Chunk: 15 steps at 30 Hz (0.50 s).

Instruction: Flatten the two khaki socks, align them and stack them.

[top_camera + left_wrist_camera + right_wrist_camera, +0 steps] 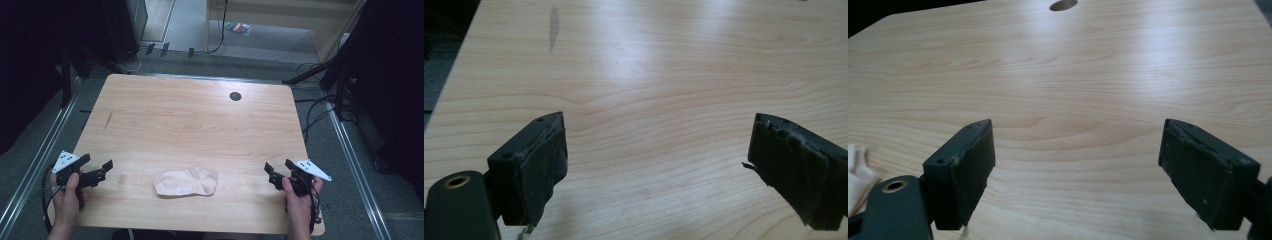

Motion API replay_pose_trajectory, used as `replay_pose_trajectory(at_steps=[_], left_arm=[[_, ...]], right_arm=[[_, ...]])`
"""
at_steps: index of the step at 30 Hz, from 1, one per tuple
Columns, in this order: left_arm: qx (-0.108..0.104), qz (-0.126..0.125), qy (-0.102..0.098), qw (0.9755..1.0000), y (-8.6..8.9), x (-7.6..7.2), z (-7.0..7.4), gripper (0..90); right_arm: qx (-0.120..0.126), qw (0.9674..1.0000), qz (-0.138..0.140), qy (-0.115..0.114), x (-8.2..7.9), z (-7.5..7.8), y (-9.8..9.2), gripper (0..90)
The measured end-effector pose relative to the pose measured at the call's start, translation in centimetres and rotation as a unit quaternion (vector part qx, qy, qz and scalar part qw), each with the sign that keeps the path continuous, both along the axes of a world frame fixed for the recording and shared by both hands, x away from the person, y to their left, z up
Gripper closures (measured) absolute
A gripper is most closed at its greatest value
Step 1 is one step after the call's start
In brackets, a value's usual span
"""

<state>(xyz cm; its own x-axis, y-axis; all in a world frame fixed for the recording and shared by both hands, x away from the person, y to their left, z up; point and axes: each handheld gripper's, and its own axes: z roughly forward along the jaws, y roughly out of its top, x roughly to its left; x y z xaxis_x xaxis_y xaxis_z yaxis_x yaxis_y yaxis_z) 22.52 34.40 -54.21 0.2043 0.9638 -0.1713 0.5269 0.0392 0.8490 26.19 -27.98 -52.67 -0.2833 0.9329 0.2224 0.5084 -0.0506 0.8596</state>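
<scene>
1. Two tongs, one sock: my left tongs (102, 169) sit near the left edge of the tabletop (190, 120) and my right tongs (279, 169) near the right edge, both with jaws spread wide and nothing between them. The pale sock (185, 182) lies flat near the front edge, roughly midway between the two and well apart from each.

2. In my right gripper view the heel or toe end of the sock (857, 172) shows at the far left, beside the jaw rather than ahead of it. If I drive straight forward I judge I would close on bare wood; the hand must swing inward first.

3. In my left gripper view I see wood grain ahead and a dark smear (553, 27) farther up. Same risk there: a forward reach would miss the fabric altogether.

4. The fabric looks thin and limp. Coming in too high, I would likely pinch air; too low, the pads could scrape the tabletop and push the sock along instead of taking it.

5. A grip on one layer alone could let it sag or unfold when lifted; a bite on the edge may slip out.

6. It lies close to the front edge, so a shove toward me could send it off the tabletop.

7. If both tongs close in at once, they might collide over such a small target.
</scene>
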Motion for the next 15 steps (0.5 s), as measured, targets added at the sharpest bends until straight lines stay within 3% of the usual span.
replay_pose_trajectory(at_steps=[7,11,15], left_arm=[[0.011,-0.001,0.009,0.9999,0.8,-0.4,-0.2,9.6],[0.044,-0.009,0.017,0.9988,0.8,-1.0,-0.4,9.6],[0.055,-0.017,0.023,0.9981,1.1,-1.5,-0.6,9.6]], right_arm=[[-0.007,0.9998,-0.018,0.006,-0.7,-0.5,-1.8,15.2],[-0.023,0.9994,-0.023,0.012,-1.4,-1.2,-2.5,15.3],[-0.026,0.9993,-0.023,0.014,-2.1,-1.7,-3.1,15.3]])
